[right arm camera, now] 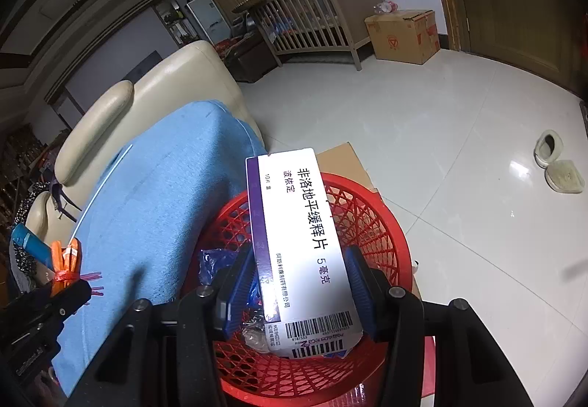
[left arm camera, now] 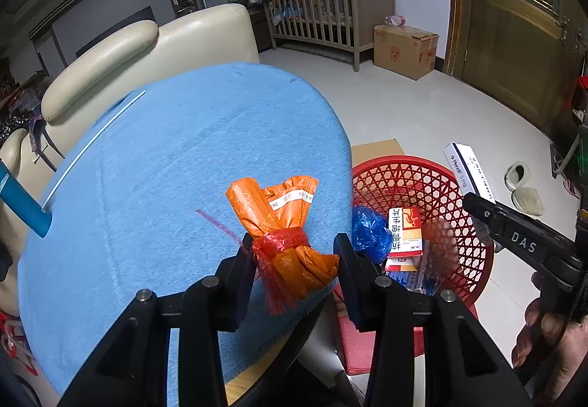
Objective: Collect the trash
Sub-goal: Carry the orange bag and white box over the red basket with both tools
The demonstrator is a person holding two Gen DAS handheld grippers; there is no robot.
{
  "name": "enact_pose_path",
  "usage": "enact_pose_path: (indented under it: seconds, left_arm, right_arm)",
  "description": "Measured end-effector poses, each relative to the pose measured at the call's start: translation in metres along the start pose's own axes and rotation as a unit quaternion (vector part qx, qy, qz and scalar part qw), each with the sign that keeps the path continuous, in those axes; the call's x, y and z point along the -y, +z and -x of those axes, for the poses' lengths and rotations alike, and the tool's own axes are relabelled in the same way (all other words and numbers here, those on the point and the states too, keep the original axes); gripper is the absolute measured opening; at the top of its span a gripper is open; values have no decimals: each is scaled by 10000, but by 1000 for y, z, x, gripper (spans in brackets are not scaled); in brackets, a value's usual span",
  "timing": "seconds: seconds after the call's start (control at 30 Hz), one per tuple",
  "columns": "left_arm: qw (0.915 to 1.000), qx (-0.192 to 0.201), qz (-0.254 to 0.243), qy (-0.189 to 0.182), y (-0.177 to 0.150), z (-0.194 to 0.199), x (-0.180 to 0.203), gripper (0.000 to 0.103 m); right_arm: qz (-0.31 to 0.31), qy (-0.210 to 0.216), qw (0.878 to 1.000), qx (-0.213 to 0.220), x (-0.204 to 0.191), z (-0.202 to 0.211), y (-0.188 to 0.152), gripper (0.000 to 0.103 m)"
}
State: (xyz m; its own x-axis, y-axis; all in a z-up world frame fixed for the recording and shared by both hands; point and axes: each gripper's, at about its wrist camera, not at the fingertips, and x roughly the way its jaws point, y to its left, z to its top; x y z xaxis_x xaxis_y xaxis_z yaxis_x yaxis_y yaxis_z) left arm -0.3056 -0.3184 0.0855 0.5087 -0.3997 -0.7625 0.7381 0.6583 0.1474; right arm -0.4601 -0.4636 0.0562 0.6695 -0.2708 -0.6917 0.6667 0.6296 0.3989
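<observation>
Red basket (right arm camera: pixel 367 223) serves as landmark. White medicine box (right arm camera: pixel 305 245) is pinched by right hand-held gripper (right arm camera: pixel 301 293) directly above basket, presumably for dropping. Orange wrapper bundle (left arm camera: pixel 286 234), beside basket on blue tabletop (left arm camera: pixel 165 168), is straddled by spread left hand-held gripper (left arm camera: pixel 294 260).

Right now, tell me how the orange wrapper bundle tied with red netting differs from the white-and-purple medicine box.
The orange wrapper bundle is soft and crumpled; the medicine box is rigid and flat-sided. The bundle lies on the blue cloth between the left gripper's open fingers; the box is clamped in the right gripper above the red basket. Neither is in the basket yet.
</observation>
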Motion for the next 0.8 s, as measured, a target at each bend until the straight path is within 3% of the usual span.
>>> enact_pose_path:
  seconds: [0.37,0.8]
  left_arm:
    - [9999,78,-51,-107,8,3,10,44]
    - [9996,-10,-168,-242,20,-6,29,44]
  right_arm:
    - [38,-46,10000,36,-1,-6,11,53]
    - [-71,-119,9995,-289,11,-30,7,53]
